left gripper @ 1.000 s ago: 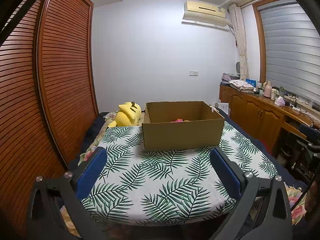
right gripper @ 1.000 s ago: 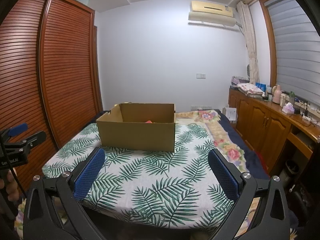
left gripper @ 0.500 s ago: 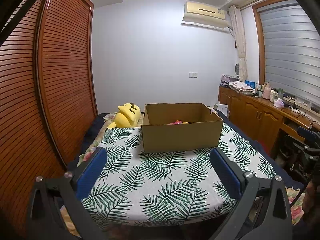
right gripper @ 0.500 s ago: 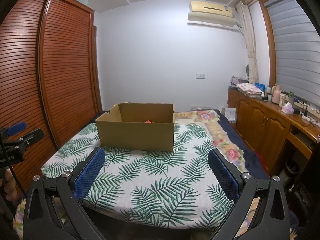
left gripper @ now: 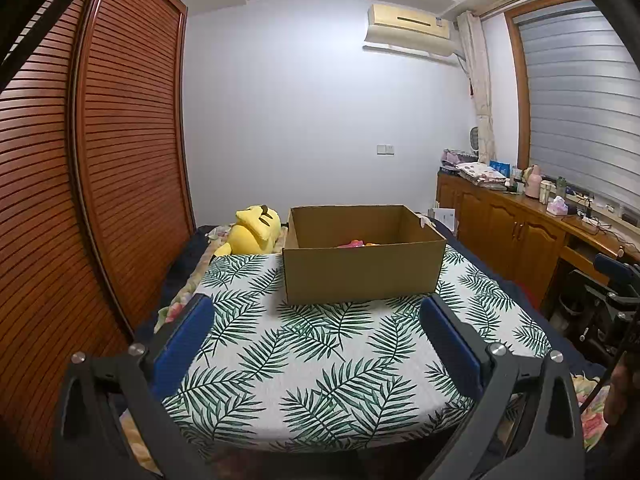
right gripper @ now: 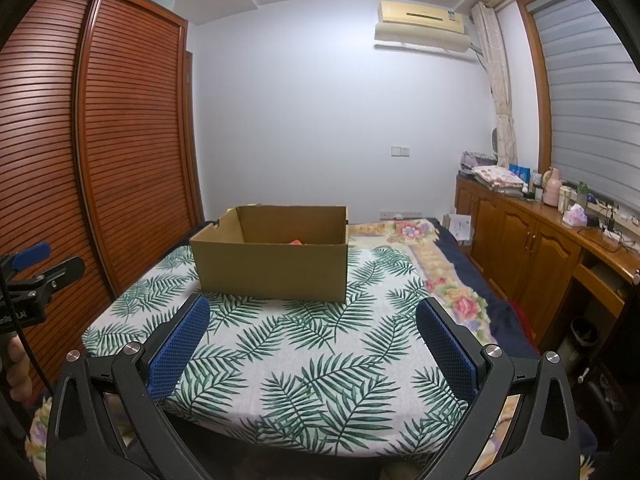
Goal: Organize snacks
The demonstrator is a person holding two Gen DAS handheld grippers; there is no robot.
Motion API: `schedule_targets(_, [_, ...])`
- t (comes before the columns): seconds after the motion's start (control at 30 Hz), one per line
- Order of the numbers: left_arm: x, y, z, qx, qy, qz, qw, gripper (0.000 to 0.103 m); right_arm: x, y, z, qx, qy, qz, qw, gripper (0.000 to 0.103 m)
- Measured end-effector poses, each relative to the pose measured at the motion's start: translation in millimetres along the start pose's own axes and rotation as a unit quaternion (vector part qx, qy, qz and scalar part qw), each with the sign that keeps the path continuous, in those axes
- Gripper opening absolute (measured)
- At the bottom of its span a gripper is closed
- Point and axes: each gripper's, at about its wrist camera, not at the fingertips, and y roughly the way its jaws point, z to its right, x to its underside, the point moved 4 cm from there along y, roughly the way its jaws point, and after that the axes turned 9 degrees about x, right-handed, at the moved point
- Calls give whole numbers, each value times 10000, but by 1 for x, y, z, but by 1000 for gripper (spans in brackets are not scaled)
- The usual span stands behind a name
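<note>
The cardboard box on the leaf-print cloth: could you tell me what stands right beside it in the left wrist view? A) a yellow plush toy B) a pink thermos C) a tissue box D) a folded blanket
A: the yellow plush toy lies at the far left corner of the cardboard box, on the bed.

Cardboard box (left gripper: 362, 274) perhaps marginally lower in left view.
</note>
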Motion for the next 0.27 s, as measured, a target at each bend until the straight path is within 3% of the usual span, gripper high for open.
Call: schedule_targets(0.27, [0, 1, 0, 20, -20, -12, 10000, 103, 0, 0, 0, 3, 1, 0, 10000, 103])
